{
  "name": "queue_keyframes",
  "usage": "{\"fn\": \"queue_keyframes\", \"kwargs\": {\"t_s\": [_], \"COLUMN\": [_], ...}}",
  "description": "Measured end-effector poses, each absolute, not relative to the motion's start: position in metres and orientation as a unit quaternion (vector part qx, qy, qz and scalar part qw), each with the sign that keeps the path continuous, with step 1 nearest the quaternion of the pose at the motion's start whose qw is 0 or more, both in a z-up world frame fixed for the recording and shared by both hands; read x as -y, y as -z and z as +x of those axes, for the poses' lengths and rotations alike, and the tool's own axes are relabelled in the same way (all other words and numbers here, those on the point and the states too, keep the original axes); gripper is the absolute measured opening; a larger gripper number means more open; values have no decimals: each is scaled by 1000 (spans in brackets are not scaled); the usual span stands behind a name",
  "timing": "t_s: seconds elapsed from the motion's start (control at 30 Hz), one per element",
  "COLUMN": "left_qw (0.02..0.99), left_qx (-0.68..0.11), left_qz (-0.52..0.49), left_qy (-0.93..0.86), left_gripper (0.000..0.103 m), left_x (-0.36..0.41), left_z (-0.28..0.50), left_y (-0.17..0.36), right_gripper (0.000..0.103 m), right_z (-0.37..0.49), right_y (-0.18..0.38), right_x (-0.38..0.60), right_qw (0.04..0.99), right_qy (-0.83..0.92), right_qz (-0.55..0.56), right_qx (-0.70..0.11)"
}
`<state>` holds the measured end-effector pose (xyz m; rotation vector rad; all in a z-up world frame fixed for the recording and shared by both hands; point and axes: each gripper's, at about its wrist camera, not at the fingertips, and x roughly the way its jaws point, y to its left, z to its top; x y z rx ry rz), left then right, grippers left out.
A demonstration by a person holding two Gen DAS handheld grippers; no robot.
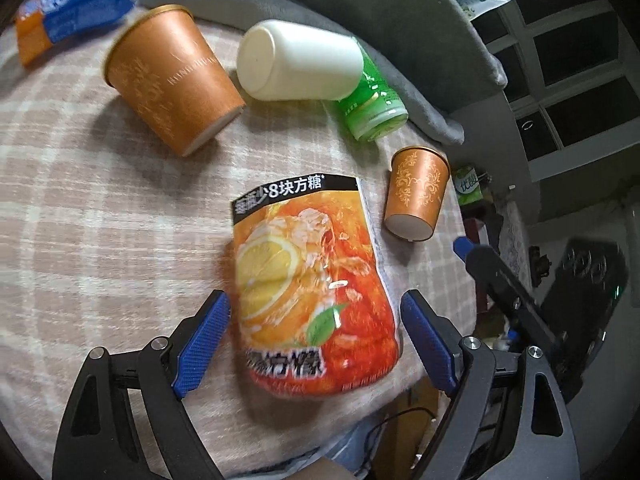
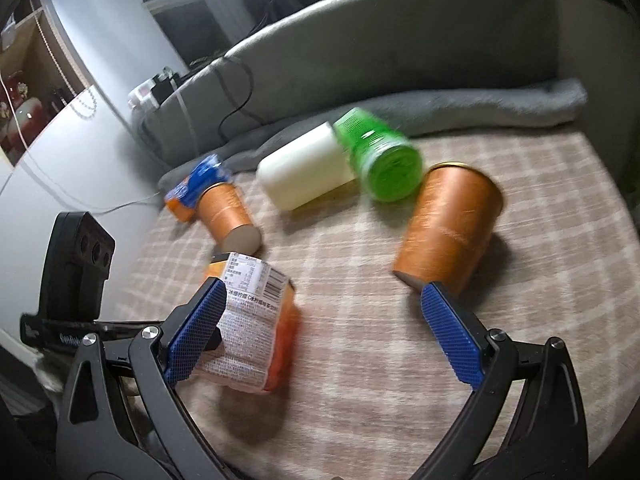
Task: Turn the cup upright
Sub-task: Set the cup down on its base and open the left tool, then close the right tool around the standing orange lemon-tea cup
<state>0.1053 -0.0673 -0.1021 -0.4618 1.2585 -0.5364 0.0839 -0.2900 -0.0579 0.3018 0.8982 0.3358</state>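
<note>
Left wrist view has us looking down on a beige plaid blanket covering the surface, with the left tool spread wide open around an orange lemon-tea drink pouch lying flat. The blue pads sit on either side of the pouch, and we can't tell if they touch it.

Far left there's a big orange paper cup lying on its side, gold rim pointing away, base toward us. To the right, near the blanket's edge, a smaller orange paper cup with gold ornament print lies the same way, white base facing us. Between them at the far side, a white plastic bottle is tipped over against a green can. A blue and orange snack bag sits in the far left corner, with a grey rolled blanket behind it all.

Right wrist view is blurry. The right tool is also wide open, holding nothing. Its right pad is just in front of the big orange cup, and its left pad overlaps the drink pouch. The small cup is far left by the snack bag, the bottle and green can in the far middle.
</note>
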Motion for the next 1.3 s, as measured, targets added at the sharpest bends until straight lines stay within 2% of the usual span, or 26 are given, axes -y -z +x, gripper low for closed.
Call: {"fn": "queue_keyframes", "kwargs": {"t_s": [0.4,0.67,1.17,1.3], "left_qw": [787,788,812,817], "left_qx": [-542,-540,-522,-519], "left_qz": [-207,-230,-201,-193], "left_qy": [209,188,165,160], "left_gripper": [88,87,87,87], "left_x": [16,-13,-31,-31], "left_z": [75,62,46,47], "left_y": [93,93,85,85], "right_gripper": [100,100,100,92], "right_z": [138,145,170,173], "right_y": [89,93,121,128], "right_x": [246,214,175,172], "right_qw": [771,747,706,695], "right_qy": [-261,-285,-300,-301], "right_qz": [207,201,192,193], "right_qx": [-542,-565,-613,-624]}}
